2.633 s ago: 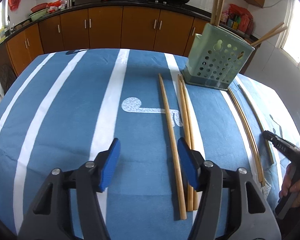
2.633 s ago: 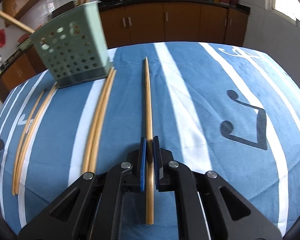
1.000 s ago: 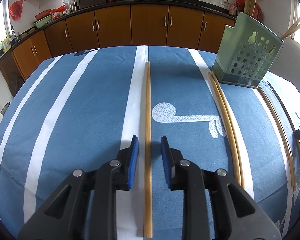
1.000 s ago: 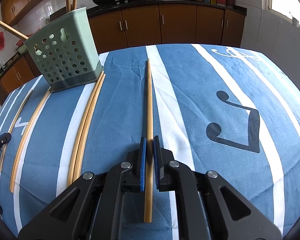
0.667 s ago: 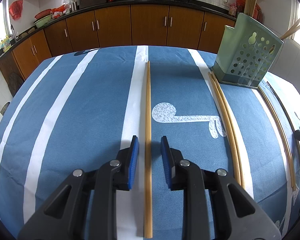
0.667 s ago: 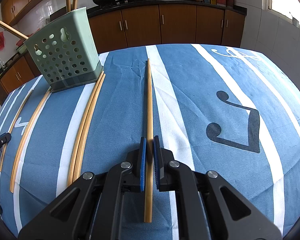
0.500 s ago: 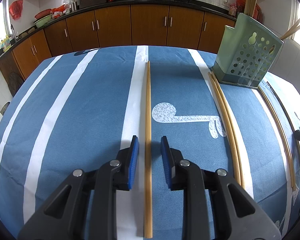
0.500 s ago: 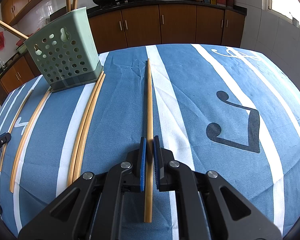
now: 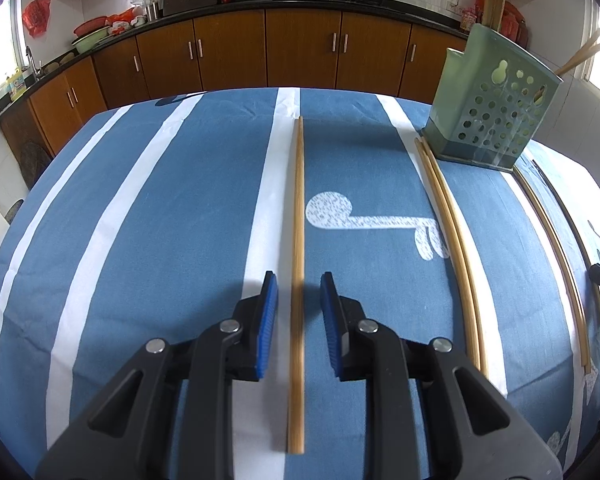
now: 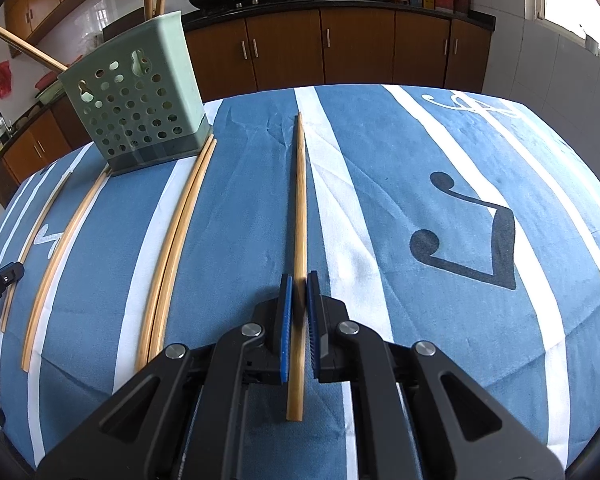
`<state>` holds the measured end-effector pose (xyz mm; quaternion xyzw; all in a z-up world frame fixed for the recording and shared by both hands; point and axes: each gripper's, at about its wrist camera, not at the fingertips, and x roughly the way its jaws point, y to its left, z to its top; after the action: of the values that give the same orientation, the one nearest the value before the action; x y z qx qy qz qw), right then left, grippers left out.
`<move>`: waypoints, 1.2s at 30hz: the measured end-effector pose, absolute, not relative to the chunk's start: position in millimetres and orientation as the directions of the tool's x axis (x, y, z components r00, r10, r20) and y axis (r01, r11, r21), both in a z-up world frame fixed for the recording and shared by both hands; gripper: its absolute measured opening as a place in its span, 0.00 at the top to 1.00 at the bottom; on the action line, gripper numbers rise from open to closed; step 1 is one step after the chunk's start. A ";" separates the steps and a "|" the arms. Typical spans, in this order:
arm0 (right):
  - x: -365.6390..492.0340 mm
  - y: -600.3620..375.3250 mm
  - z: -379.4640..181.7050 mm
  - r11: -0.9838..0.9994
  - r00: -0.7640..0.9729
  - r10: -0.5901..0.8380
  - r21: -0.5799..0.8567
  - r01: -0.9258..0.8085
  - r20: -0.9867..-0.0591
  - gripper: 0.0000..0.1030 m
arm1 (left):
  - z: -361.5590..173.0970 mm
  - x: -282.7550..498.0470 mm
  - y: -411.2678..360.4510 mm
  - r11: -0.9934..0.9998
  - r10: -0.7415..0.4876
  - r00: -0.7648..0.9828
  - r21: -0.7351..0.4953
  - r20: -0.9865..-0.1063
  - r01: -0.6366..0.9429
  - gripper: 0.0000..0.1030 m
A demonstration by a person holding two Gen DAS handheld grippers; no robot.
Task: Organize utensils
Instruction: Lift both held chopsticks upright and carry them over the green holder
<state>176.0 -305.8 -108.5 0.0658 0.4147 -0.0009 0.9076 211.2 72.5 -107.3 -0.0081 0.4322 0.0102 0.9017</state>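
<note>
My right gripper point(image 10: 298, 280) clamps one chopstick point(image 10: 300, 208); left gripper point(image 9: 299, 286) jaws closing around another chopstick point(image 9: 298, 216), not touching; holder point(image 9: 488, 120) contents mostly cropped.

Your two cameras both ride low over the blue striped tablecloth point(image 9: 160, 240), tilted steeply down along their own fingers and facing the far kitchen cabinets point(image 9: 300, 52). Your left view sits near the cloth's left part and has the green holder point(image 9: 488, 120) far to its right; your right view shows that holder point(image 10: 136, 108) far left. Both share the holder and the chopstick pair point(image 9: 452, 240) beside it.
</note>
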 end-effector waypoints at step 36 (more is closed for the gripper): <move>152.0 -325.3 11.9 0.978 0.895 0.082 0.207 0.011 -0.439 0.93 | 29.7 180.3 78.6 0.998 -0.045 0.835 -0.054 -0.548 0.019 0.93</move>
<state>152.0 -325.3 11.9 0.1026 0.2287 0.0183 0.9679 180.3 78.6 29.7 -0.0230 0.2865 -0.0167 0.9577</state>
